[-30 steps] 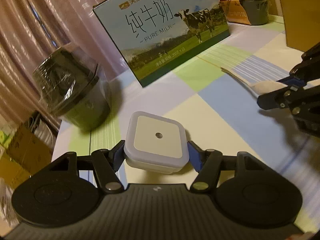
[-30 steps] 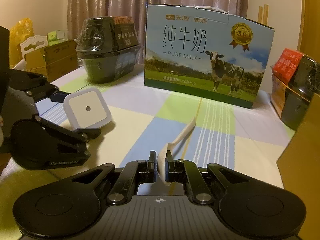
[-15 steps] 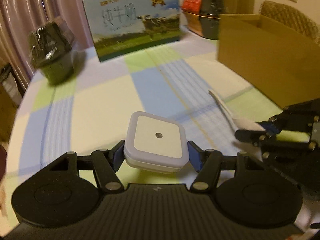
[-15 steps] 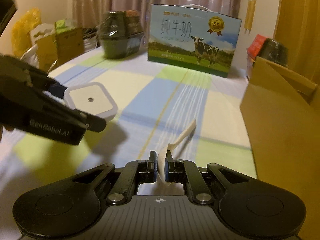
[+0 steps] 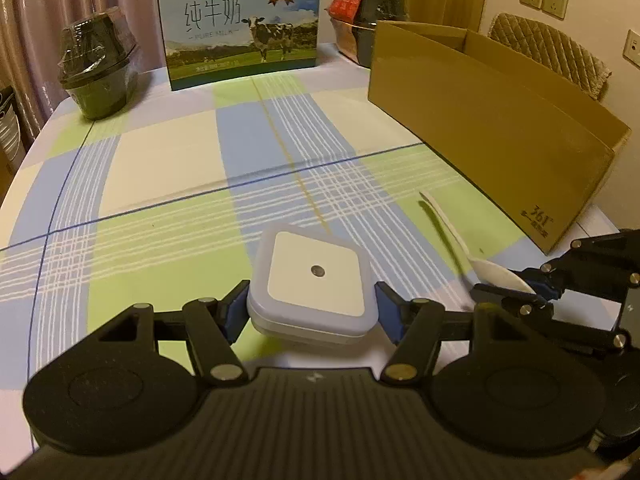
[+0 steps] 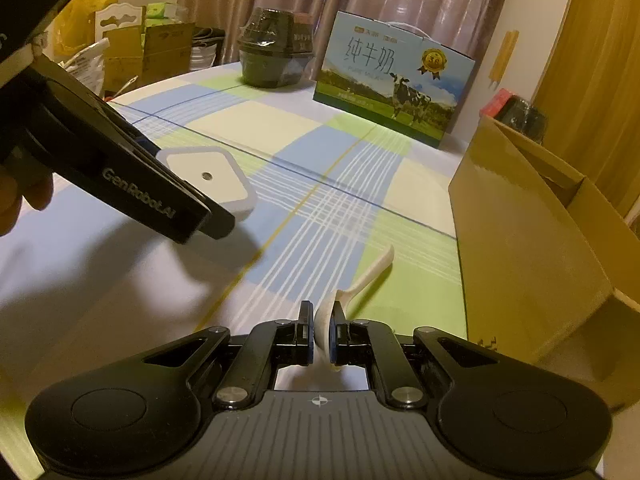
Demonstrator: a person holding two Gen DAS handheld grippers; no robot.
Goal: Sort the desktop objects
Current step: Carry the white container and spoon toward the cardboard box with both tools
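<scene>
1. White plastic fills both grips: the left gripper (image 5: 316, 312) has its fingers (image 5: 234, 312) pressed on the two sides of a square white night light (image 5: 316, 284) with a small round sensor in the middle of its face, and it is carried clear above the table (image 5: 160, 168).
2. The right gripper (image 6: 322, 334) has its fingers closed tight on the bowl of a white plastic spoon (image 6: 360, 280), whose handle sticks forward and slightly up over the checked tablecloth.
3. Both pickups therefore look finished; neither thing lies on the table now.
4. The open cardboard box (image 5: 492, 120) stands on the right side of the table, just ahead of the spoon, and is probably the place to drop things (its inside cannot be seen from either camera, so what already lies in it cannot be told).
5. What seems left: carry each thing over the box rim and release it, the spoon likely first since it is nearer.
6. The stretch of tablecloth in view holds no other loose small things, so these two may be the last to sort, though the edges of the table are hidden.
7. The milk carton (image 5: 240, 28) and the wrapped dark bowl-shaped packs (image 5: 98, 68) stand at the far edge, and look like fixed surroundings rather than things to sort.
</scene>
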